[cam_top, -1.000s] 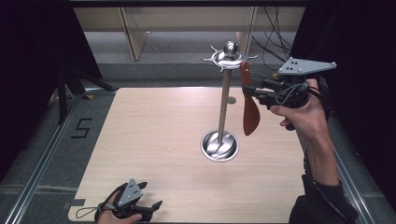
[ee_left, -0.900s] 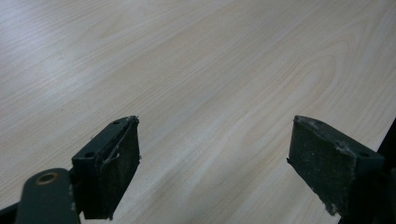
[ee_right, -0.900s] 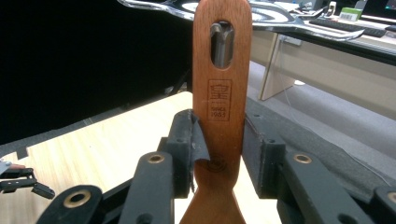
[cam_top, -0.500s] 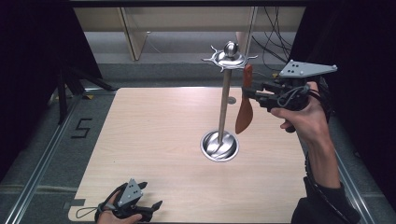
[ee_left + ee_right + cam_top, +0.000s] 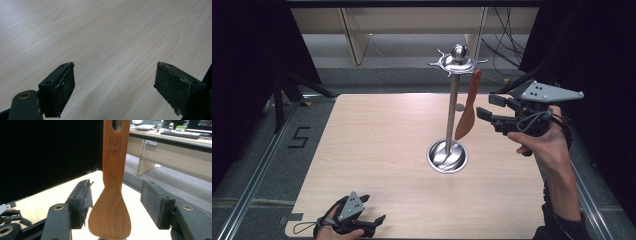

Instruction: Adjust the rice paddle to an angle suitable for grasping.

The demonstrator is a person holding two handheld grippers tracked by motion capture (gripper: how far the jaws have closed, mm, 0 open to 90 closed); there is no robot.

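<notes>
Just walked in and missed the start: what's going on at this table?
A person is hanging a wooden spatula on a metal utensil stand at the middle of the table. The spatula now hangs from a hook at the stand's top. The right tongs have just been opening; their jaws stand apart on either side of the spatula without pressing it. The left tongs rest open at the table's near edge.

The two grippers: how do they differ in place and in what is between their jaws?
The right gripper is raised beside the metal stand; the left gripper sits low at the table's near edge. The right gripper's jaws, which have just been opening, stand on either side of the hanging wooden spatula without pressing it; the left gripper's jaws have only bare table between them. Both are open and have black pads.
</notes>
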